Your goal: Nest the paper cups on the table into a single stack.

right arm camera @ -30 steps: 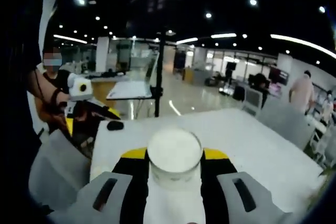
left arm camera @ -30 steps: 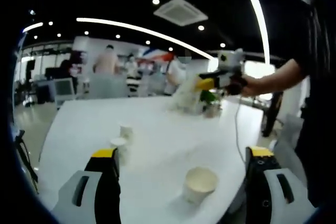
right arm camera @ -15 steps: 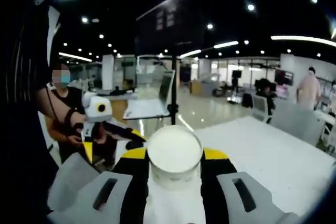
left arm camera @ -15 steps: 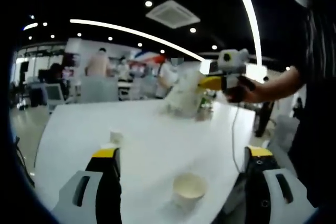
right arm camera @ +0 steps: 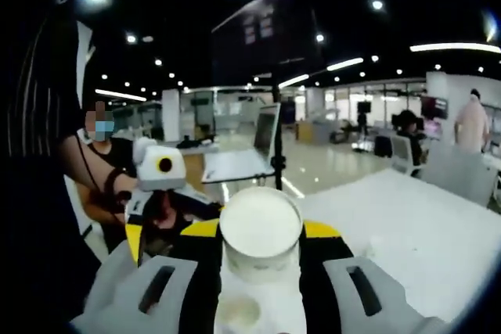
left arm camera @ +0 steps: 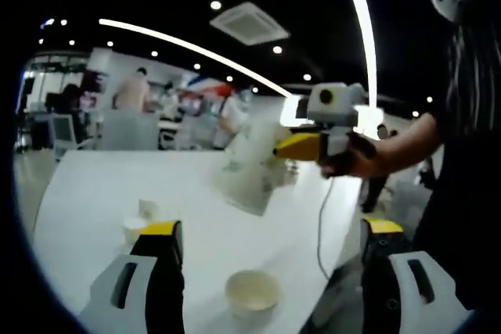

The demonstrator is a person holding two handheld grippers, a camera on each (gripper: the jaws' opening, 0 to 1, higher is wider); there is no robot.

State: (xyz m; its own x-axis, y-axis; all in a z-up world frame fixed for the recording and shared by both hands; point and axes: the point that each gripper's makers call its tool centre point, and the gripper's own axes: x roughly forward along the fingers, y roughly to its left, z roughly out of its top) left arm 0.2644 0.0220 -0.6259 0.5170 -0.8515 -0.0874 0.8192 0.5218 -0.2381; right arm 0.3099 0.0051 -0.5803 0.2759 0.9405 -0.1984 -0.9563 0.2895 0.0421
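White paper everywhere: a held cup (right arm camera: pixel 260 232) clamped between the right gripper (right arm camera: pixel 261 249) fingers, centre of the right gripper view, rim toward the lens. Same cup (left arm camera: pixel 249 168) blurred and tilted mid-frame in the left gripper view, carried above the white surface (left arm camera: pixel 94 185) by the right gripper (left arm camera: pixel 301 146) coming in from the right.

Lower centre of the left gripper view: an open cup (left arm camera: pixel 252 292) upright on the surface, between the spread, empty fingers of the left gripper (left arm camera: pixel 270 260), touched by neither. Also visible at the bottom of the right gripper view (right arm camera: pixel 237 313), just below the held cup. Lower left of the left gripper view: two small cups (left arm camera: pixel 141 220), close together, too small to tell whether touching.

Likely next: lowering the held cup into the open one. Risks from here: a tilted approach catching the rim and tipping the light, unbraced cup; an off-centre drop knocking it toward the nearby surface edge; too hard a squeeze ovalling the held cup so it jams instead of nesting.
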